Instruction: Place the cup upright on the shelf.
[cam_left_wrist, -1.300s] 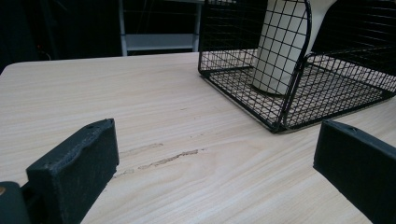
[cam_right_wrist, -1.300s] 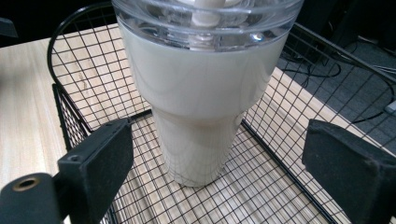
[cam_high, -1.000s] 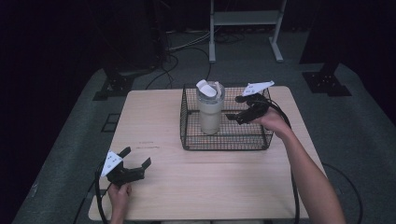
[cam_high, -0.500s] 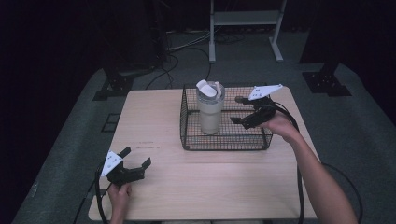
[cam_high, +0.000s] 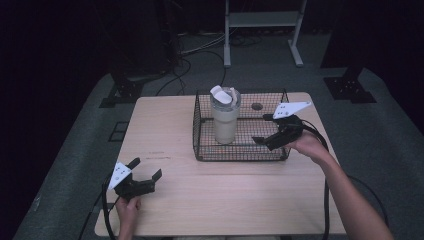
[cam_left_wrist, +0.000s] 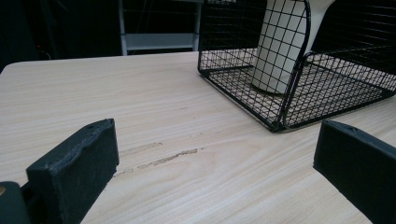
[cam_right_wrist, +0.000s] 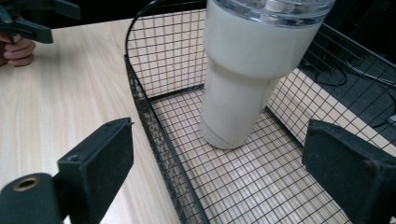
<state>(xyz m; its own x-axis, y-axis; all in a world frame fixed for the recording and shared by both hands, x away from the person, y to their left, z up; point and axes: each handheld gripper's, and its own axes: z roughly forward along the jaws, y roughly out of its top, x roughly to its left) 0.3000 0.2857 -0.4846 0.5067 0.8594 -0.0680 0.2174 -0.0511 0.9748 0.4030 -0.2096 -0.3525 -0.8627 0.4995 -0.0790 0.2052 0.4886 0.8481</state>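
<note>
Cream tumbler (cam_high: 224, 119), no legible label, stands upright in wire basket (cam_high: 239, 153) on bench (cam_high: 165, 120); right gripper (cam_high: 264, 130) fingers open over basket's right end, left gripper (cam_high: 146, 168) fingers open, empty, near bench's front-left corner.

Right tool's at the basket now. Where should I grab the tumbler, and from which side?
Probably the wider upper body of the tumbler, just under the clear lid. It stands upright in the wire basket and narrows toward the base, so the walls block a low grab. Bring the open right tool over the rim from the right, where the basket is bare.
</note>
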